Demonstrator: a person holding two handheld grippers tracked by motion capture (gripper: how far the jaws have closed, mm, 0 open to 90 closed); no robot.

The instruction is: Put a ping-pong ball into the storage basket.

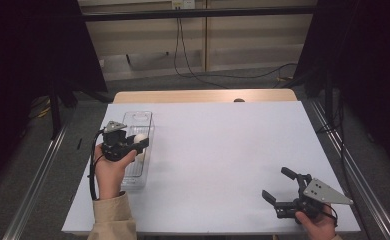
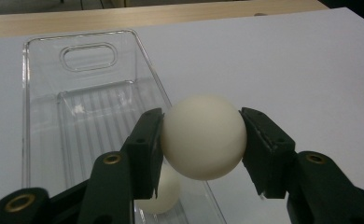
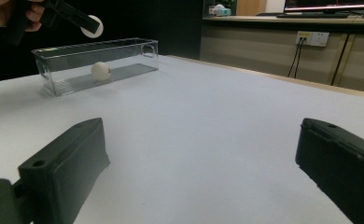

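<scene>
A white ball (image 2: 202,137) is pinched between the pads of my left gripper (image 2: 201,140), which is shut on it and held above the right wall of a clear plastic bin (image 2: 45,88). From above, the left gripper (image 1: 139,141) hovers over the bin (image 1: 142,118) at the table's left. A second white ball (image 2: 164,193) lies on the bin's floor just below; the right gripper view shows that ball (image 3: 101,71) inside the bin (image 3: 124,53) too. My right gripper (image 1: 279,186) rests near the front right of the table, jaws wide apart with nothing between them.
The white table top (image 1: 223,150) stretches broad and bare between the two hands. A wooden edge (image 1: 203,96) runs along its far side. Dark curtains and metal rails flank the table, with cables on the floor behind.
</scene>
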